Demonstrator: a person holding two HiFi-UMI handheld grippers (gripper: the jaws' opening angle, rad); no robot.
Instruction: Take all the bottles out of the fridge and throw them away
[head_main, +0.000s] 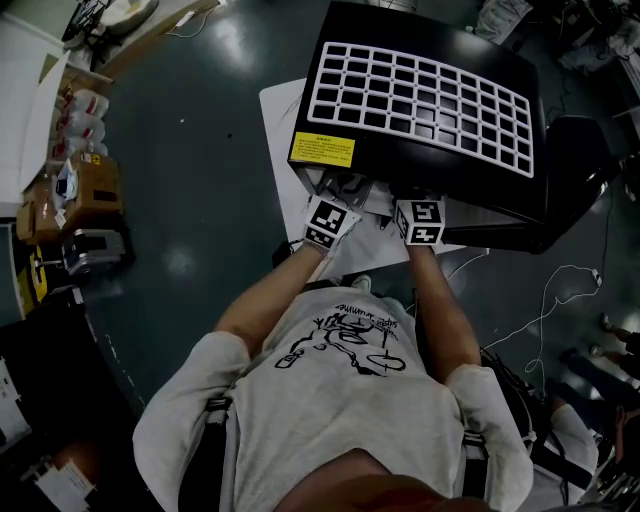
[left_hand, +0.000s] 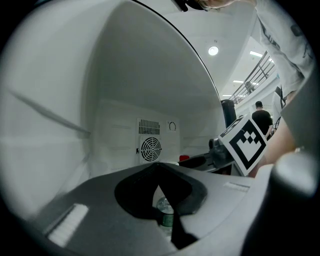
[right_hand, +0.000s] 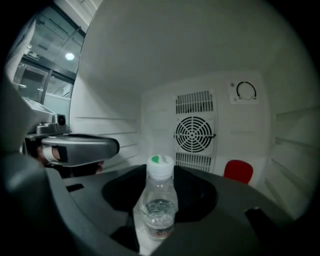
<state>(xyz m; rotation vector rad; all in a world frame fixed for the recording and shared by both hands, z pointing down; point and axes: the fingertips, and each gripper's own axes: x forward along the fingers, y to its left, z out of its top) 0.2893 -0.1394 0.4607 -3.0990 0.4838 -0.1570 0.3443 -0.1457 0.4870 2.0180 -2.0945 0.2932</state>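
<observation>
Bottle of clear plastic with a white cap (right_hand: 160, 200) stands upright between the jaws of the right gripper (right_hand: 159, 176). The jaws sit at its width with their dark pads against its sides. Its base rests on the white floor of the black mini fridge (head_main: 480, 195).

Left of that gripper and a little higher, the left gripper (left_hand: 159, 172) hangs in the same compartment, its jaws at a narrow slit. Through the slit and below them shows a green-banded bottle (left_hand: 165, 212) of clear plastic. Whether the pads touch it cannot be told.

Ahead and to the right of the right gripper lies a red rounded object (right_hand: 238, 171). Beyond both grippers, on the white back wall, is a round fan grille (right_hand: 194, 134), with a small dial (right_hand: 246, 90) up to its right.
</observation>
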